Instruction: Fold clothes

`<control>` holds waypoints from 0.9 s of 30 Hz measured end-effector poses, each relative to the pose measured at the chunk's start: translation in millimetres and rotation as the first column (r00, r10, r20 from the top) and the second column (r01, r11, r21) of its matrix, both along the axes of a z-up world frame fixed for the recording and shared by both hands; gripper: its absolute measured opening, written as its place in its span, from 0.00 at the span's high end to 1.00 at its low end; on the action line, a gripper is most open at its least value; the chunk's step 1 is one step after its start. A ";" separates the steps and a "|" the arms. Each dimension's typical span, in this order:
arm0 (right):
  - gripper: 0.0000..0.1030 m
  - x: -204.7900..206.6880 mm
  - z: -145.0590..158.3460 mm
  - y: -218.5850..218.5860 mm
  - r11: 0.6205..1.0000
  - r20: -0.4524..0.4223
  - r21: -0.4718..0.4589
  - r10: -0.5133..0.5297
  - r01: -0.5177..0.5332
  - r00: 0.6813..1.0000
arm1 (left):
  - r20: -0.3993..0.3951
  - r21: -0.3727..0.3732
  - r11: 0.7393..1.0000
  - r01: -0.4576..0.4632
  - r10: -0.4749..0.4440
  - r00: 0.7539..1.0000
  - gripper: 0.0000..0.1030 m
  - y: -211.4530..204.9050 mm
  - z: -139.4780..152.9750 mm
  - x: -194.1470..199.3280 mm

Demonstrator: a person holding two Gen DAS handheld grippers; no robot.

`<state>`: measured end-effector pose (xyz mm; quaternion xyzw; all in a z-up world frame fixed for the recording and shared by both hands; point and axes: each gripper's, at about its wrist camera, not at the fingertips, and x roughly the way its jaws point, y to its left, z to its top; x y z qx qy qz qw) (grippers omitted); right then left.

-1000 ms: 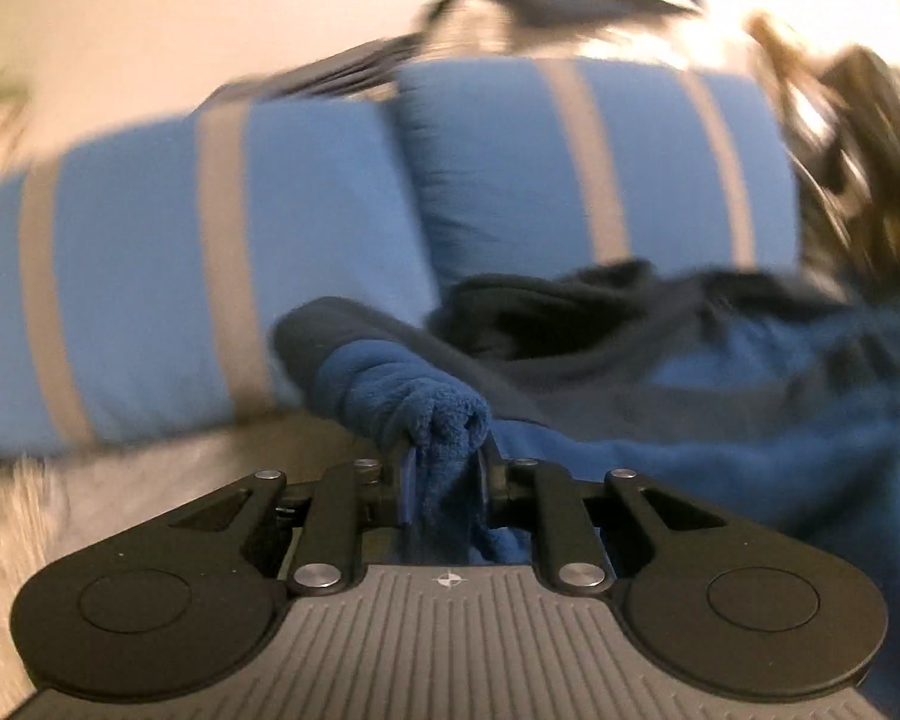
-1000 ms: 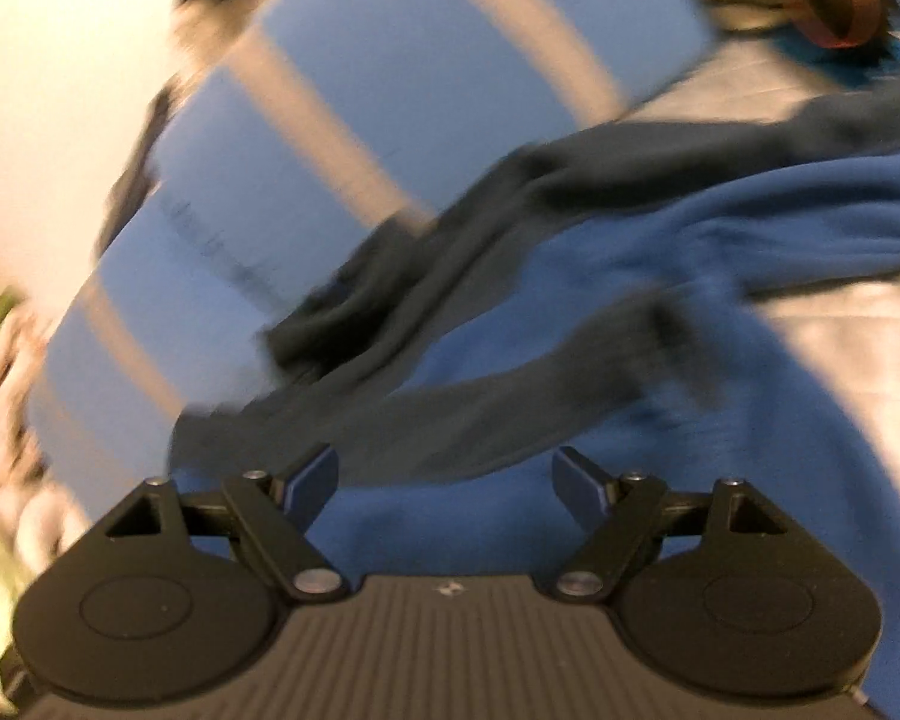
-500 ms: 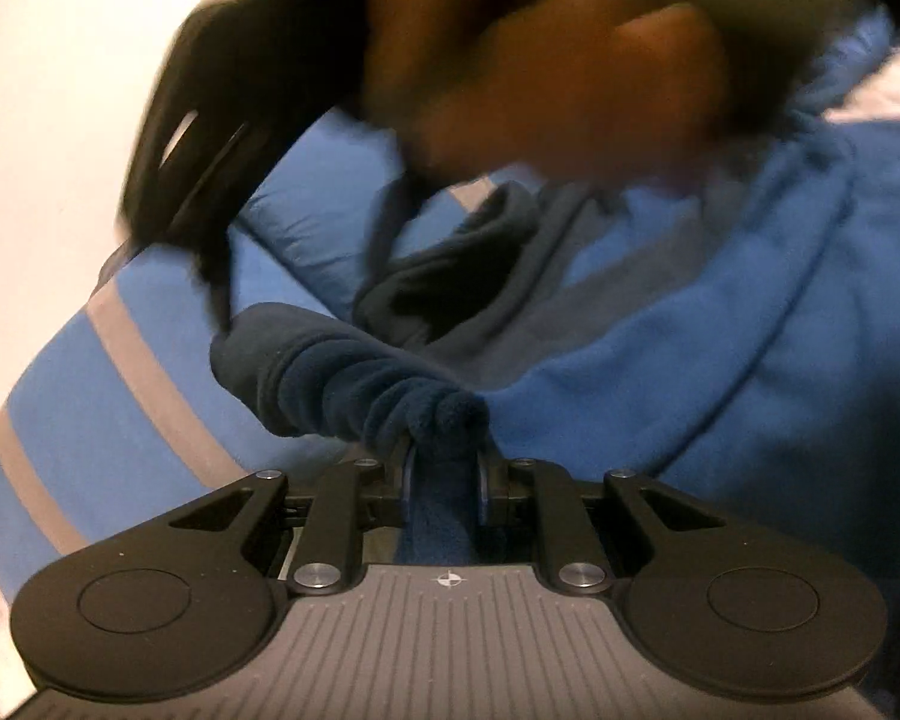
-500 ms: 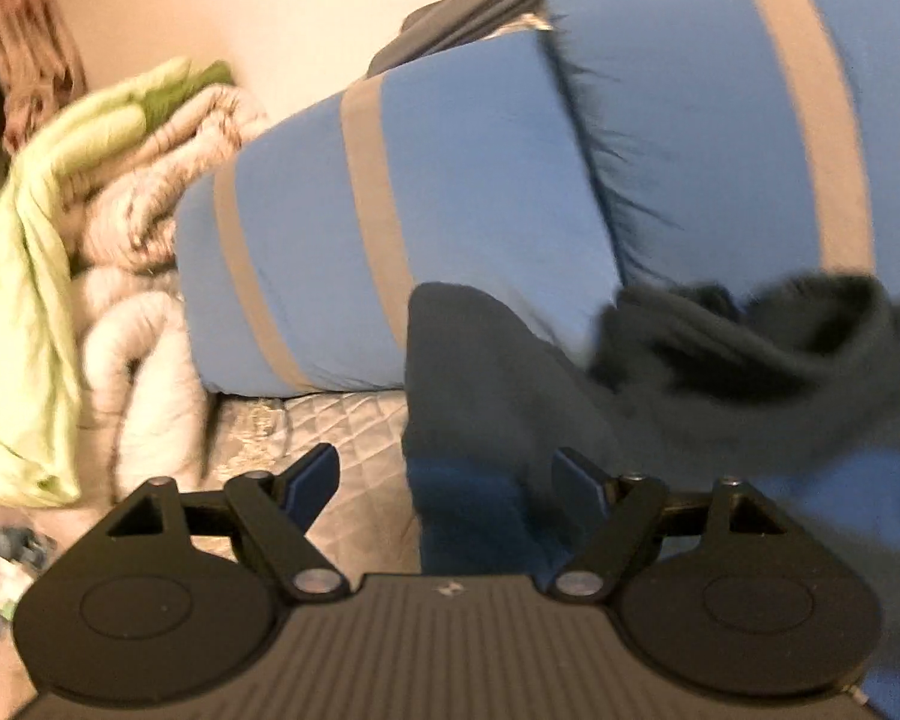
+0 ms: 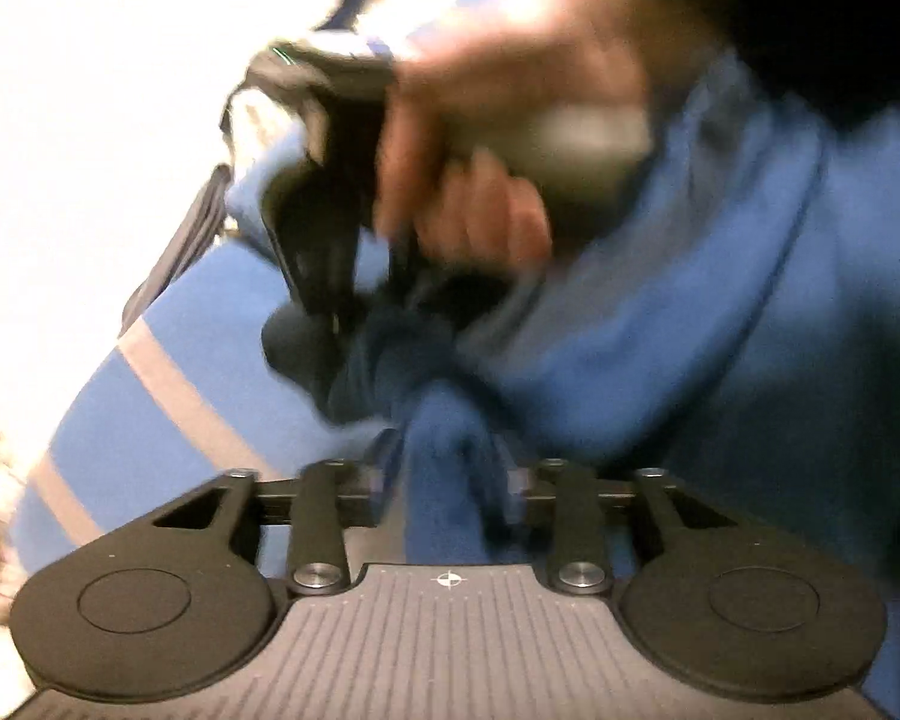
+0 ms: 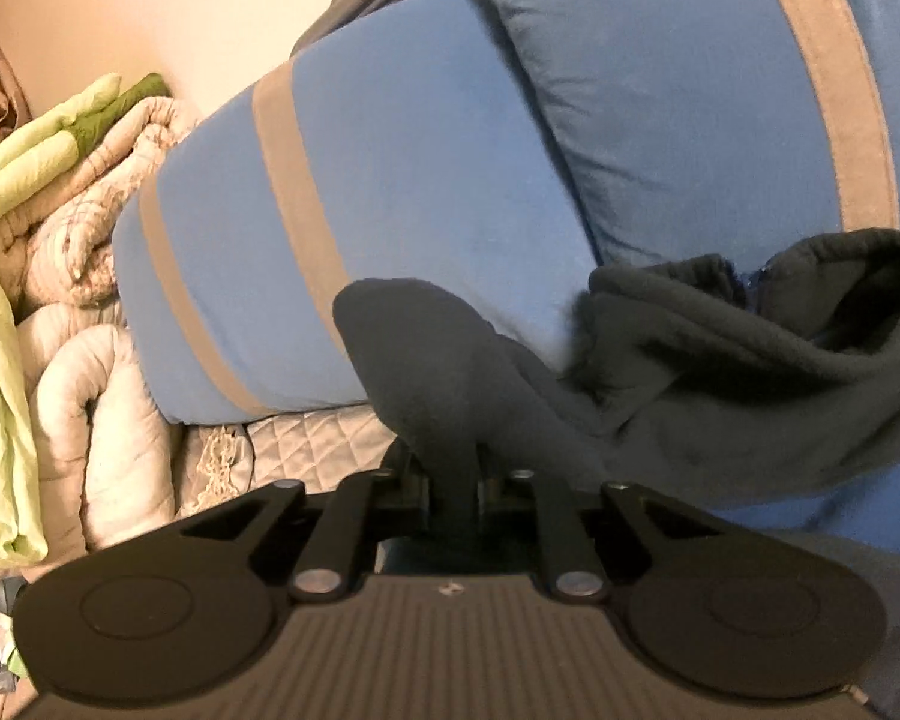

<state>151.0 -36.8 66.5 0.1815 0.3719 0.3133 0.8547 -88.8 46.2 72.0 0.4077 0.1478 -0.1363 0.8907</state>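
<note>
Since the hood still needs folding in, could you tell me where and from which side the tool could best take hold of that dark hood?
I would grip the hood at its rolled rim, coming from the front toward the striped pillows. The rim stands up and open there, a free doubled edge to pinch. The right tool is shut on the dark cuff, so it would need to let go first.

Count, both views: one blue fleece garment (image 6: 720, 360) with dark grey trim. Two blue pillows with grey stripes (image 6: 390, 210) (image 6: 690, 90). Two tools (image 5: 447, 480) (image 6: 453, 480). One hand (image 5: 510, 120) (blurred). One heap of pale bedding (image 6: 78, 300), pieces not countable.
</note>
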 end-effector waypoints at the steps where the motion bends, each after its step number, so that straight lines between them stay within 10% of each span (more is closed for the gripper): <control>1: 0.87 -1.4 1.0 0.6 1.000 0.000 0.000 -0.003 0.003 1.000 | 0.009 -0.026 1.000 0.003 -0.003 1.000 0.47 -0.4 2.0 0.9; 5: 0.87 -5.3 4.3 1.4 1.000 -0.003 0.004 -0.017 0.017 1.000 | 0.006 -0.090 0.995 -0.035 0.035 0.999 0.43 -1.0 3.3 12.3; 8: 0.88 -5.7 4.2 1.9 1.000 -0.010 -0.005 -0.029 0.029 1.000 | -0.054 -0.105 0.989 -0.107 0.102 0.993 0.81 4.2 -1.1 21.4; 12: 0.89 -4.7 2.9 0.2 0.999 -0.011 0.000 -0.047 0.047 0.999 | -0.123 -0.145 0.971 -0.190 0.173 0.977 0.87 19.1 4.4 21.5; 27: 0.91 -11.0 2.9 6.5 0.998 -0.001 0.019 -0.062 0.062 0.998 | -0.115 -0.179 0.952 -0.248 0.230 0.966 0.73 33.5 13.0 19.6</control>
